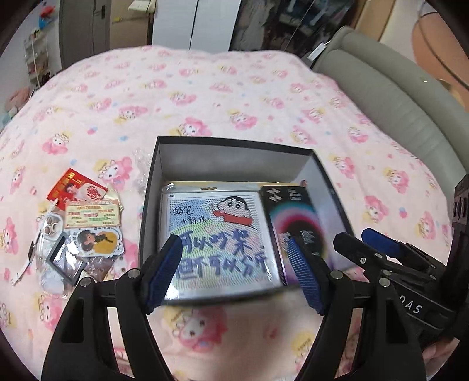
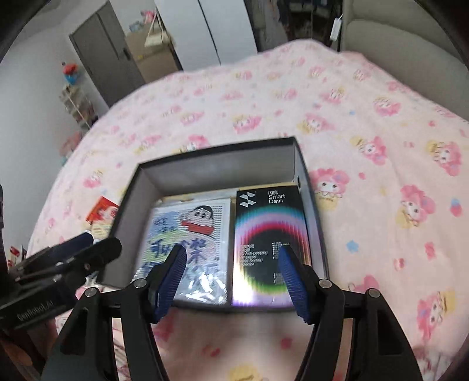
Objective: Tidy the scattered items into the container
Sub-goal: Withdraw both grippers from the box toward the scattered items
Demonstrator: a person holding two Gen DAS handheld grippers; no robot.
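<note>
Box (image 1: 234,152) w/ 2 packs inside; both tongs (image 1: 237,263) (image 2: 231,272) open, empty.

A: Bedding?
B: 1 pink cartoon-print bedspread (image 1: 234,96) covering the bed.
A: Furniture beyond it?
B: 1 grey-green padded headboard (image 1: 390,88), 1 dark grey door (image 2: 99,58), 1 white panel (image 1: 202,23), 1 wire shelf rack (image 2: 77,105).

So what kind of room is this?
Most likely a bedroom. A pink cartoon-print blanket covers what looks like a bed, with a padded grey headboard at one side and tall cupboards against the far wall.
</note>
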